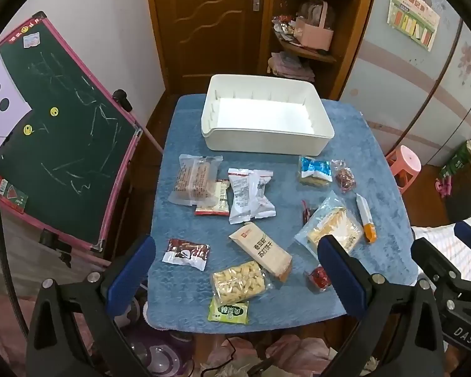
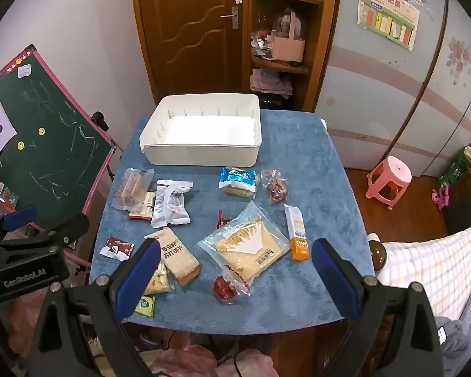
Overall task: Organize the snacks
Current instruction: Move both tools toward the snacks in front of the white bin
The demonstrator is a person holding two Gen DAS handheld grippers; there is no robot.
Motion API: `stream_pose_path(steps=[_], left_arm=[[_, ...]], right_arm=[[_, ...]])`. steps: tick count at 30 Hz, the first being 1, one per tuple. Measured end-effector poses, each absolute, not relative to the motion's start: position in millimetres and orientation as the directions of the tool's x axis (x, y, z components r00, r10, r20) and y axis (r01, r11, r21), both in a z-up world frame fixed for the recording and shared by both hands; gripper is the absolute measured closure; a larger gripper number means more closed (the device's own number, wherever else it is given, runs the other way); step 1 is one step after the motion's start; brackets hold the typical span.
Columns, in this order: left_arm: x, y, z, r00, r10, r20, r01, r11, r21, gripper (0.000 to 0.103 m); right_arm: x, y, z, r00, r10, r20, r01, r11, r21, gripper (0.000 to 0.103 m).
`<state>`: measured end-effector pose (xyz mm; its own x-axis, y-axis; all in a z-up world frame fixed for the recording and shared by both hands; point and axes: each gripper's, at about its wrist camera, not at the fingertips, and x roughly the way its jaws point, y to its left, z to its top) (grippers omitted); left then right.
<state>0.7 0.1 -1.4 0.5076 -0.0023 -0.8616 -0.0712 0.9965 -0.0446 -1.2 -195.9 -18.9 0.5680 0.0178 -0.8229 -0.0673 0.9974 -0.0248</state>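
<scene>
An empty white bin stands at the far end of the blue-covered table. Several snack packets lie loose in front of it. Among them are a tan cracker pack, a clear bag of yellow cake and an orange-and-white stick. A white packet and a blue-and-white packet lie further back. My left gripper hovers open over the near left packets. My right gripper hovers open over the near right ones. Neither holds anything.
A green chalkboard easel stands close to the table's left side. A pink stool sits on the floor to the right, and a checked blanket lies at the near right. A wooden door and a shelf stand behind the table.
</scene>
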Motion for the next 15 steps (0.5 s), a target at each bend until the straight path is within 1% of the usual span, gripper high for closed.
stream_pose_path(steps=[1, 8, 9, 15], left_arm=[[0.9, 0.2, -2.3, 0.502, -0.008, -0.865, -0.067, 0.997, -0.048, 0.0], [-4.2, 6.7, -2.7, 0.492, -0.041, -0.87, -0.037, 0.997, -0.068, 0.0], [-1.7, -1.1, -5.9, 0.485, -0.006, -0.874, -0.051, 0.998, -0.035, 0.0], [-3.0, -2.5, -11.5, 0.49, -0.01, -0.871, -0.038, 0.999, -0.032, 0.001]], right_arm=[[-2.6, -195.0, -18.6, 0.583, 0.003, -0.812, -0.064, 0.997, -0.043, 0.006], [-6.9, -191.4, -21.1, 0.581, 0.006, -0.814, -0.06, 0.998, -0.035, 0.01], [-10.6, -190.7, -20.9, 0.576, 0.016, -0.818, -0.063, 0.998, -0.025, 0.011], [-12.0, -187.9, -28.3, 0.567, 0.033, -0.823, -0.057, 0.998, 0.0, 0.013]])
